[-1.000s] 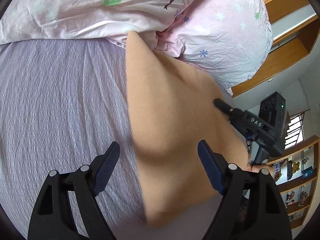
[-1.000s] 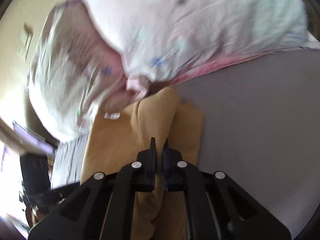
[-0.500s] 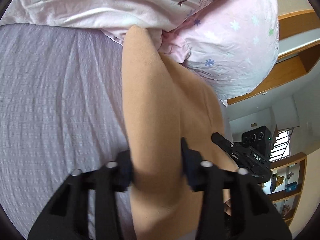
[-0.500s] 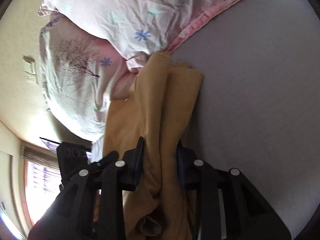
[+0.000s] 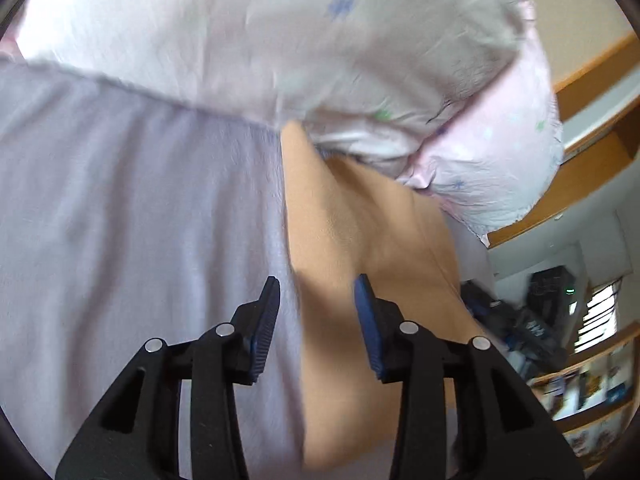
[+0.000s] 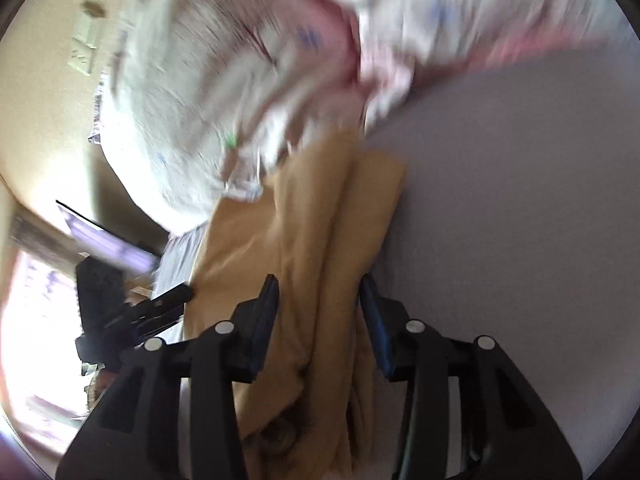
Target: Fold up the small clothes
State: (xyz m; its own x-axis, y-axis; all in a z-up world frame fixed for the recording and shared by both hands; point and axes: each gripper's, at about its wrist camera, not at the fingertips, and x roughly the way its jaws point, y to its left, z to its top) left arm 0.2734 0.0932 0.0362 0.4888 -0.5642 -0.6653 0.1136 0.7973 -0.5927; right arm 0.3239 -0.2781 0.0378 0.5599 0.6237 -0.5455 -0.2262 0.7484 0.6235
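- Half a second ago both grippers were closed in on the tan garment [image 5: 360, 236]; both pairs of fingers have since spread apart.
- Left gripper [image 5: 317, 322]: fingers open with a clear gap. The garment's left edge runs between them, lavender bedsheet [image 5: 132, 216] under the left finger and tan cloth beside the right finger [image 5: 366, 320]. Whether either pad touches the cloth cannot be told.
- Right gripper [image 6: 318, 316]: fingers apart, straddling a bunched, lengthwise fold of the garment [image 6: 316, 232]. The cloth passes between the pads, close to both; contact is unclear through the blur.
- The garment lies on the bedsheet in a long strip, its far end tucked against the pink floral pillows [image 5: 304, 48].
- In the right wrist view the left gripper [image 6: 160, 304] shows at the garment's far side.
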